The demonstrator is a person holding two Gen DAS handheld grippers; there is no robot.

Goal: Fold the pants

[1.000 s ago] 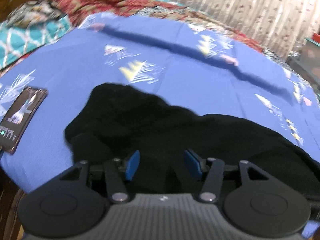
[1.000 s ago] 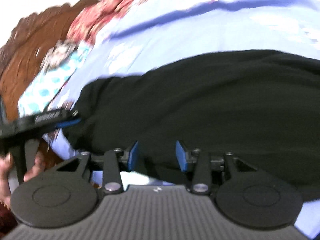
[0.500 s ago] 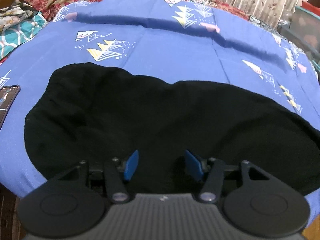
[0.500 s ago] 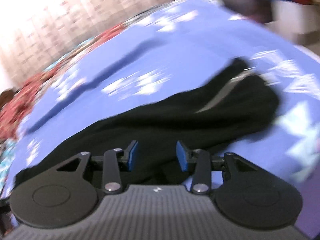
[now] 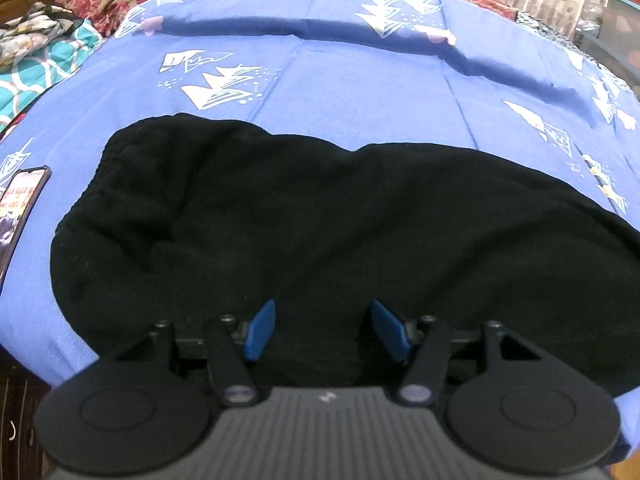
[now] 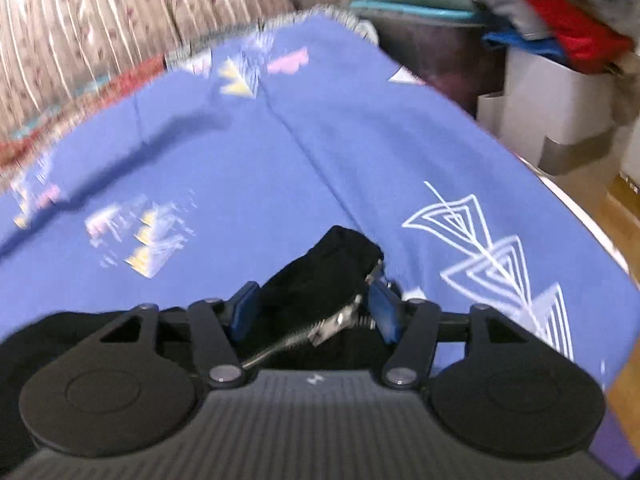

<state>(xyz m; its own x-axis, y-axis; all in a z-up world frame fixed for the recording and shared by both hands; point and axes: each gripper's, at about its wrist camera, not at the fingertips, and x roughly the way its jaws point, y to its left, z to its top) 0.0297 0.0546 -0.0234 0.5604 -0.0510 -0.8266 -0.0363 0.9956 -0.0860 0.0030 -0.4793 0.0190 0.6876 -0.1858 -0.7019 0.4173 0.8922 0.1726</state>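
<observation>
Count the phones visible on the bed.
1. The phone lies on the blue bedsheet at the left edge, beside the black pants; others may sit outside the views.

Two close views, shared pants (image 5: 320,216)

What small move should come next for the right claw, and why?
Probably shut the right claw on the pants: their end, with a metal zipper, lies between its open fingers on the blue bedsheet. The left claw is open over the other end.
</observation>
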